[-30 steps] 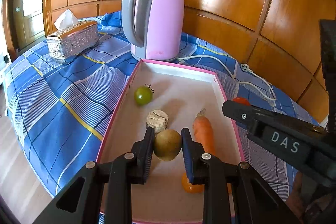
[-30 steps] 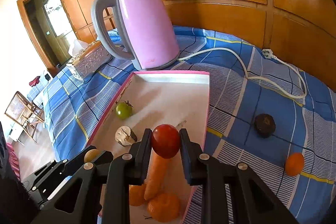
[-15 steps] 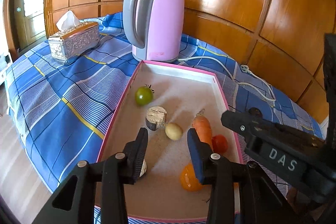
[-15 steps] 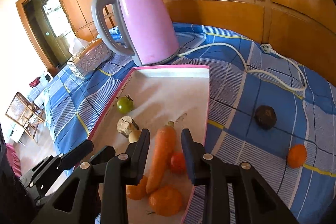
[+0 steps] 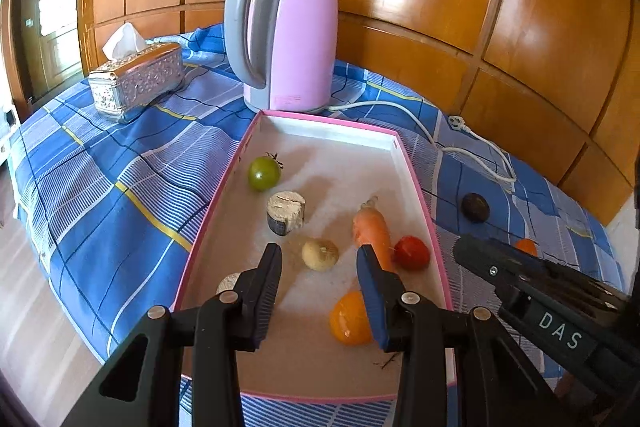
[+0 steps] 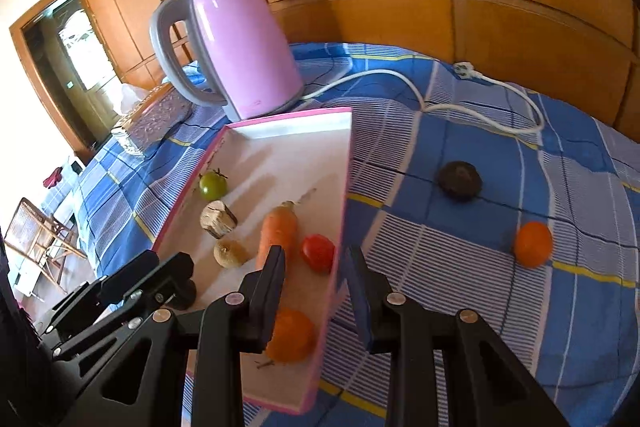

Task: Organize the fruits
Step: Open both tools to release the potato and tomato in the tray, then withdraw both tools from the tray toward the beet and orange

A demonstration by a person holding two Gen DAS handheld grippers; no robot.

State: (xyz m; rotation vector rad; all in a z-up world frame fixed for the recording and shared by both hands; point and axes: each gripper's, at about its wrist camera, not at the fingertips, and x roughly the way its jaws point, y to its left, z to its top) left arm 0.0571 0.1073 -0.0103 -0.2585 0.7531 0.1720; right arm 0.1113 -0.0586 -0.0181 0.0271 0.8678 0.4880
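A pink-rimmed white tray (image 5: 328, 123) (image 6: 344, 187) lies on the blue checked cloth. In it lie a green tomato (image 5: 263, 173), a cut beige chunk (image 5: 285, 212), a small yellowish fruit (image 5: 320, 254), a carrot (image 5: 372, 231), a red tomato (image 5: 411, 252) (image 6: 317, 251) and an orange fruit (image 5: 348, 323). My left gripper (image 5: 320, 287) is open and empty above the tray's near end. My right gripper (image 6: 316, 287) is open and empty over the tray's right rim. Outside the tray lie a dark fruit (image 6: 459, 179) and an orange (image 6: 533, 243).
A pink kettle (image 5: 282, 35) stands behind the tray, and its white cord (image 6: 440, 99) runs across the cloth to the right. A silver tissue box (image 5: 136, 83) sits at the back left. The table edge drops to the floor on the left.
Both grippers opened and drew back. The left one let go of the yellowish fruit and the right one let go of the red tomato. Both fruits now lie in the tray.
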